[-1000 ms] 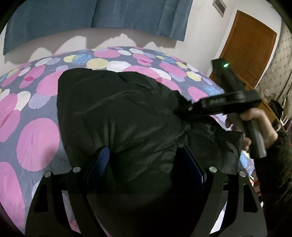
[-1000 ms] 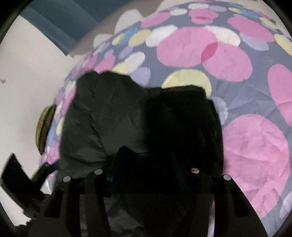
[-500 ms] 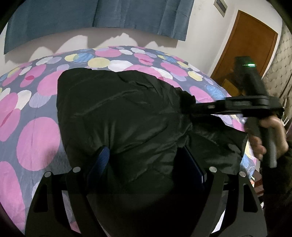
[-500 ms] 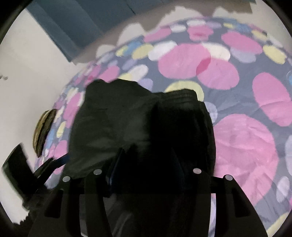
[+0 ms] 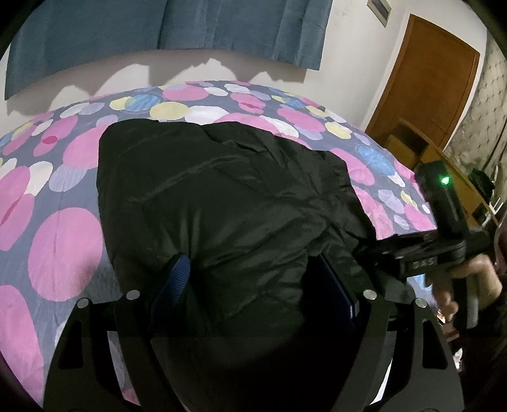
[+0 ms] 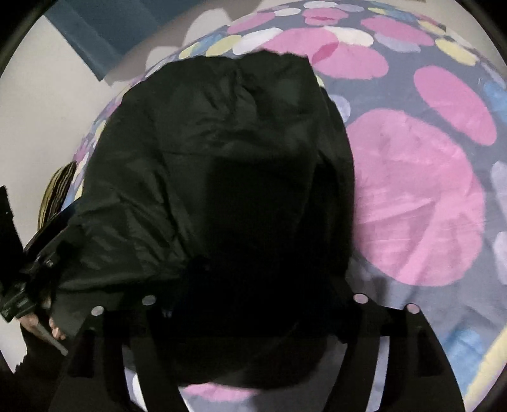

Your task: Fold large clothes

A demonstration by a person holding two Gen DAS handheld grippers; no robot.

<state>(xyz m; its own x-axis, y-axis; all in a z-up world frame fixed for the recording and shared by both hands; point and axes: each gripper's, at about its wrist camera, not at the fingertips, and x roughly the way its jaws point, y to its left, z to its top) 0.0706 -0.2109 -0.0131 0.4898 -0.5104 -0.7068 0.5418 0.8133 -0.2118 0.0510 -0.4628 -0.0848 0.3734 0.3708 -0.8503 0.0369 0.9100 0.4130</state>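
Bed [image 5: 57,202] with a dotted pink and grey cover fills both views; the only working surface here, so the fold gets laid out on it.

Black padded jacket [image 5: 221,206] lies on the bed, bunched into a rough block, near edge toward the person. Looks part-folded: one layer lies over another on the right side, and a flap hangs off by the bed's edge. I'd judge the fold is mid-way, not finished.

Door [image 5: 427,95] and blue curtain [image 5: 158,28] sit behind, out of play.

Left tool [image 5: 253,279]: jaws stand wide with the jacket's near hem bulging up between the blue pads [image 5: 176,282]. The fabric fills the gap, so it reads as a grip on a thick bunch, probably pinning that edge so the block doesn't slide.

Right tool [image 6: 253,304]: its jaws have just been opening. Jacket fabric lies in the gap, but it's too dark there to see the pads pressing, so I can't tell grip from release. From the left view it sits low at the jacket's right edge, hand [image 5: 469,279] on the handle. Likely it has laid that side down and is letting go.

Risk: puffy fabric springs back, so the released layer may lift.
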